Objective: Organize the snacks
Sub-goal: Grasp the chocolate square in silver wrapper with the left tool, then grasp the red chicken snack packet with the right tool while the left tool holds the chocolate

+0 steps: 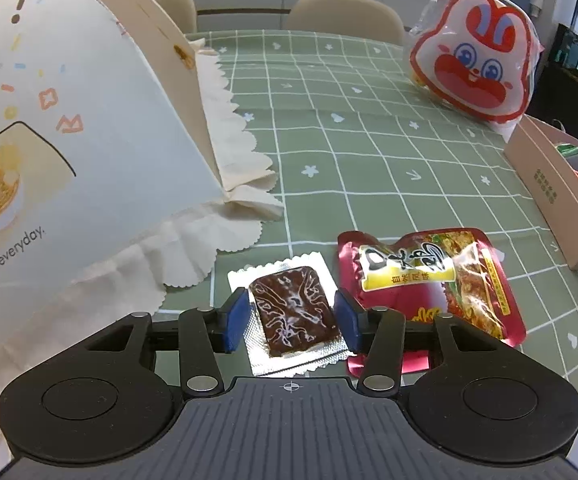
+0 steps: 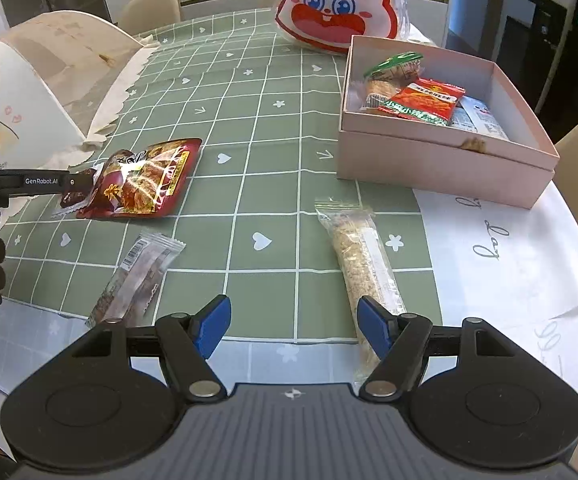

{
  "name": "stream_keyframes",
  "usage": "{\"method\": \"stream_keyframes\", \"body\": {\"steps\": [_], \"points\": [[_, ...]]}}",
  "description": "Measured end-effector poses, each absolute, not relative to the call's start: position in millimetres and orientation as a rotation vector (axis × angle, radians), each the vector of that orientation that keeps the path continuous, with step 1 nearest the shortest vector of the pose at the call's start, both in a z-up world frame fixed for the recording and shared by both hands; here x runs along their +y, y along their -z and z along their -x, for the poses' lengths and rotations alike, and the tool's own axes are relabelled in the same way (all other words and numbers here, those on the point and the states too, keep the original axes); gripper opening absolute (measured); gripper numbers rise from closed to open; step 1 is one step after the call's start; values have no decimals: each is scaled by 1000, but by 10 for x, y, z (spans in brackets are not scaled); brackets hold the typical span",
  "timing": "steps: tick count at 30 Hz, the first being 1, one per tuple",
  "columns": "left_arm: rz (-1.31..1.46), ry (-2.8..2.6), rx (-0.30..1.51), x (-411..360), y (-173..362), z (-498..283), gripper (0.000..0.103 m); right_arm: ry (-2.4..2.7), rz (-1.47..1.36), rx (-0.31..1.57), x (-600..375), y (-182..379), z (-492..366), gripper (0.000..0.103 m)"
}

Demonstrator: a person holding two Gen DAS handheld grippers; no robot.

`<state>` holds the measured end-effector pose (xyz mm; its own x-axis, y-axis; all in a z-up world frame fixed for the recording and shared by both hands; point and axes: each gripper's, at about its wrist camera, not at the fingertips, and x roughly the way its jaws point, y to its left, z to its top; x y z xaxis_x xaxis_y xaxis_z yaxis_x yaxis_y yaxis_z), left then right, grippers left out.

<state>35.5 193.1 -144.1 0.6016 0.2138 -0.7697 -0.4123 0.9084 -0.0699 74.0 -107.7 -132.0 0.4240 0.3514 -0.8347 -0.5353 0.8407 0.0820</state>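
My left gripper (image 1: 294,318) has its blue pads on both sides of a small silver packet with a dark brown snack (image 1: 293,312); whether they press it I cannot tell. The packet lies on the green checked tablecloth next to a red snack pouch (image 1: 429,284). In the right wrist view the left gripper (image 2: 75,192) sits at the pouch (image 2: 145,180). My right gripper (image 2: 295,326) is open and empty above the table's near edge. An oat bar (image 2: 363,268) lies by its right finger, a brown bar (image 2: 135,276) to its left. The pink box (image 2: 441,152) holds several snacks.
A white illustrated paper bag (image 1: 69,120) with scalloped paper lies at the left. A rabbit-face bag (image 1: 473,52) stands at the back right, behind the pink box (image 1: 557,196). White paper (image 2: 521,264) lies under the box. Chairs stand round the table.
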Motion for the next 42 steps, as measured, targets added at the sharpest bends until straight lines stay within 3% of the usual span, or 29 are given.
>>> {"method": "stream_keyframes", "body": {"steps": [11, 19, 20, 21, 23, 24, 29, 38, 40, 42], "points": [[321, -303, 894, 1735, 1362, 153, 43, -745, 278, 906, -656, 1159, -799, 71], [399, -325, 884, 1734, 1352, 579, 44, -784, 360, 821, 113, 1158, -1264, 70], [404, -324, 879, 1733, 1351, 613, 44, -775, 375, 817, 211, 1198, -1365, 66], [409, -325, 876, 1733, 1351, 645, 42, -768, 394, 818, 292, 1240, -1454, 51], [423, -329, 871, 1742, 1352, 696, 42, -741, 455, 822, 477, 1358, -1645, 33], [434, -327, 867, 1749, 1354, 721, 42, -726, 479, 819, 555, 1415, -1722, 32], [452, -323, 861, 1768, 1356, 778, 42, -716, 549, 798, 730, 1576, -1835, 32], [461, -334, 859, 1779, 1364, 646, 42, -964, 400, 1001, 256, 1448, -1331, 33], [450, -336, 863, 1763, 1360, 624, 42, -1019, 374, 1001, 162, 1381, -1170, 39], [437, -334, 866, 1741, 1360, 614, 42, -1046, 374, 945, 153, 1281, -1031, 65]]}}
